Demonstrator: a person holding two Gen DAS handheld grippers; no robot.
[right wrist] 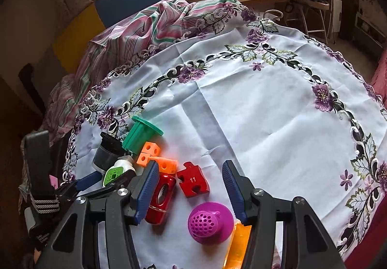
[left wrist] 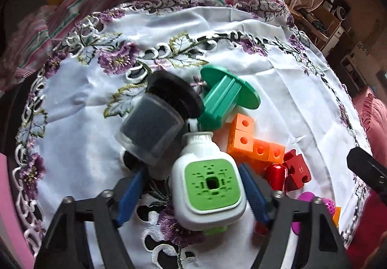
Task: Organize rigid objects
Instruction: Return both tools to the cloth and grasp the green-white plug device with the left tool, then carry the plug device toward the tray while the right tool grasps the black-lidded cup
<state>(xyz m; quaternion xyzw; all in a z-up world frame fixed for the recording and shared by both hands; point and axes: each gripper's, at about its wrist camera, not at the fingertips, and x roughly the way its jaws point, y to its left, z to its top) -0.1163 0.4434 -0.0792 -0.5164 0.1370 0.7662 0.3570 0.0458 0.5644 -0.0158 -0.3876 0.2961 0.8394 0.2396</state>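
Cluttered room w/ curtains, bench under white embroidered cloth (right wrist: 254, 104). Rigid toys bunched at near-left corner, prob gathered as one group for sorting. Left tool (left wrist: 193, 192) straddles white bottle w/ green face (left wrist: 209, 184); blue pads either side, small gaps visible, so not gripping yet. Dark canister (left wrist: 154, 123) leans on green spool (left wrist: 227, 97), orange blocks (left wrist: 254, 143) alongside. Right tool (right wrist: 191, 190) spread, empty, hovering over purple perforated cone (right wrist: 209, 221), red puzzle piece (right wrist: 192, 182) just beyond
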